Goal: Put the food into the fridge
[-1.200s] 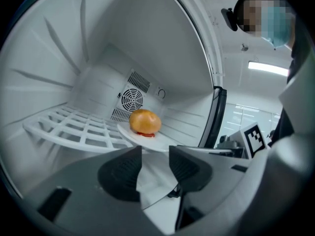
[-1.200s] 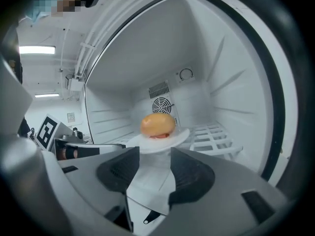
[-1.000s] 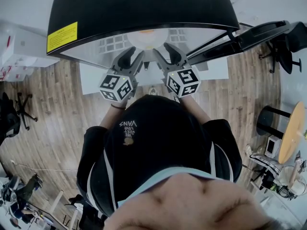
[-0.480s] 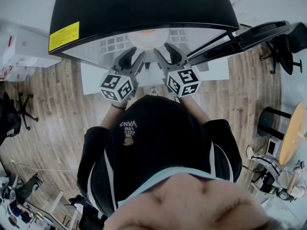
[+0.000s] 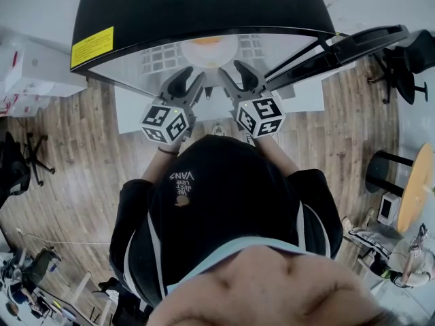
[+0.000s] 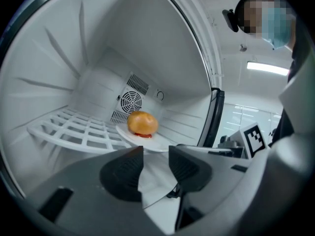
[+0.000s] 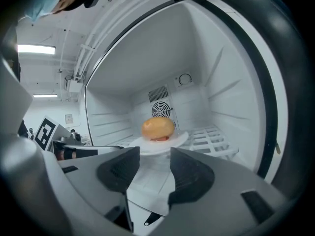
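The food [image 6: 142,123], a round orange-brown bun with a bit of red showing under it, is sitting on a white plate [image 6: 158,144] inside the fridge [image 5: 204,5], toward the back of the white interior. In the right gripper view the food [image 7: 158,128] is sitting in front of the round fan grille [image 7: 161,110] on the rear wall. The plate is lying at the edge of the white wire shelf [image 6: 78,132], and whether it is fully resting on the shelf cannot be told. The left gripper [image 6: 156,154] is pointing at the near rim of the plate, its jaws standing apart with nothing clamped between them. The right gripper [image 7: 155,154] is pointing at the plate from the other side, its jaws also standing apart and holding nothing, with the plate rim just past the tips. In the head view both grippers are reaching side by side into the fridge opening, marker cubes facing up. The fridge door [image 5: 353,43] is standing open to the right. A yellow label [image 5: 88,48] is showing on the black fridge top. The fridge is standing on a wood floor [image 5: 81,155].
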The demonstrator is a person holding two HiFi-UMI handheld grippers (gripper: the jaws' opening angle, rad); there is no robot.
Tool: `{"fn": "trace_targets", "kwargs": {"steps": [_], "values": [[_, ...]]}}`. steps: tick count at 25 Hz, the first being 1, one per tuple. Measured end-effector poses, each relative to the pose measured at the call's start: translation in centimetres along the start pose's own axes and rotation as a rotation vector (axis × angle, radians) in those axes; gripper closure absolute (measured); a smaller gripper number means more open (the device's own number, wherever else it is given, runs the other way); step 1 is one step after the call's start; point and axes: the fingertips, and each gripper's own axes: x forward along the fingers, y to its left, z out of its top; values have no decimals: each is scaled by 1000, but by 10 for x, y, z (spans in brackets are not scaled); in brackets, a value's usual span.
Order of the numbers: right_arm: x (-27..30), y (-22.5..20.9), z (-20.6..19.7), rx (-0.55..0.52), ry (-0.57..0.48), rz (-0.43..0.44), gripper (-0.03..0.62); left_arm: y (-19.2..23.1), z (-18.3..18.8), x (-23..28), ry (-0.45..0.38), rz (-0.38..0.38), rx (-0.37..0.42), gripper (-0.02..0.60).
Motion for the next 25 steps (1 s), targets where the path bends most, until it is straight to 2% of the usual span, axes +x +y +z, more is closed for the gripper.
{"fn": "trace_targets", "kwargs": {"steps": [2,7,14,25], "values": [[-2,1,0,-3,-4,-4,400,-2,0,-1,-2,-2,-1,416],[-12,3,4,-26,-31,-23,488,-6,-1,-6,-7,-4,-3,432],[-23,7,5,-34,-46,-39,539,-14,-2,-12,-4,-18,12,471],[-39,25,4,-58,-55,-36,579,-25,-1,-32,-21,-21,39,538]]}}
